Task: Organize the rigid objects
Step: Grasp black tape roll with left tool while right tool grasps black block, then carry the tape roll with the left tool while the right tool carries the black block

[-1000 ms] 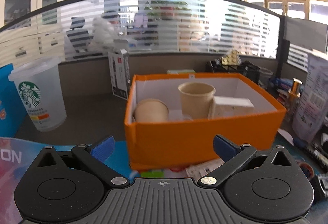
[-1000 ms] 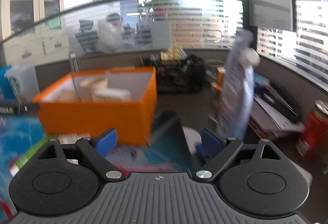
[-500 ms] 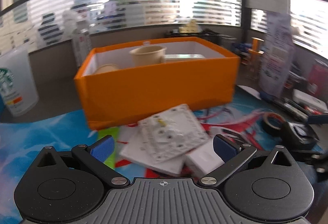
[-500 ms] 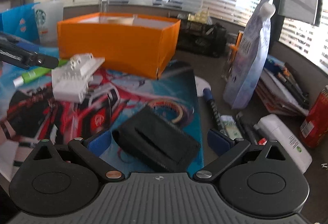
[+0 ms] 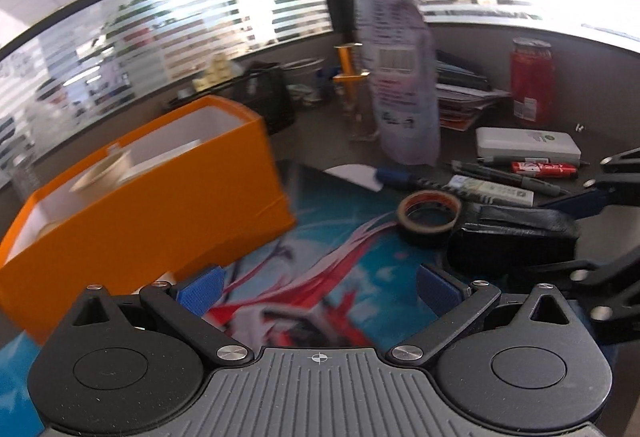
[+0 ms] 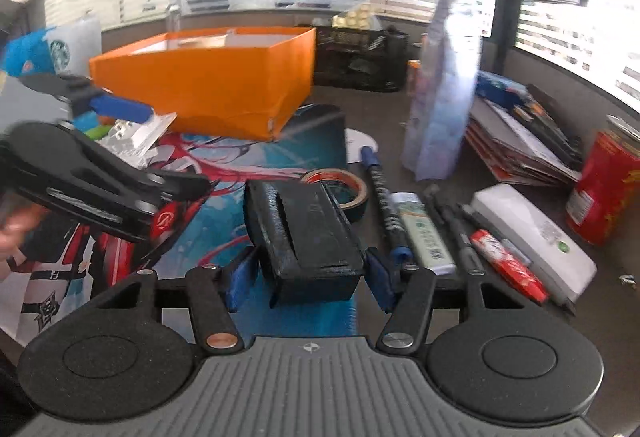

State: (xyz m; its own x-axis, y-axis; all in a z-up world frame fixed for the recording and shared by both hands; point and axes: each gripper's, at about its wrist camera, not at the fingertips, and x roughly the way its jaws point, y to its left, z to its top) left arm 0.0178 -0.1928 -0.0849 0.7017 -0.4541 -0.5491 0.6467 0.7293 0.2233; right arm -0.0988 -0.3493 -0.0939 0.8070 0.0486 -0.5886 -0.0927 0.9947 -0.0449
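- Right gripper [image 6: 310, 279] has just been closing, and its blue pads now pinch the near end of the black case [image 6: 304, 233], ready to lift.
- Left gripper [image 5: 318, 291] is spread, empty, hovering over the mat.
- Orange box [image 6: 224, 93] sits ahead-left, likely the destination.

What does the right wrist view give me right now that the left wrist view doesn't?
Only the right wrist view shows the right gripper from behind, its jaws, which have just been closing, pressed on both sides of the black box, plus the Starbucks cup and white parts. Only the left wrist view shows the left gripper wide open with nothing between its jaws, and a paper cup inside the orange box. Both show the tape roll and red can.
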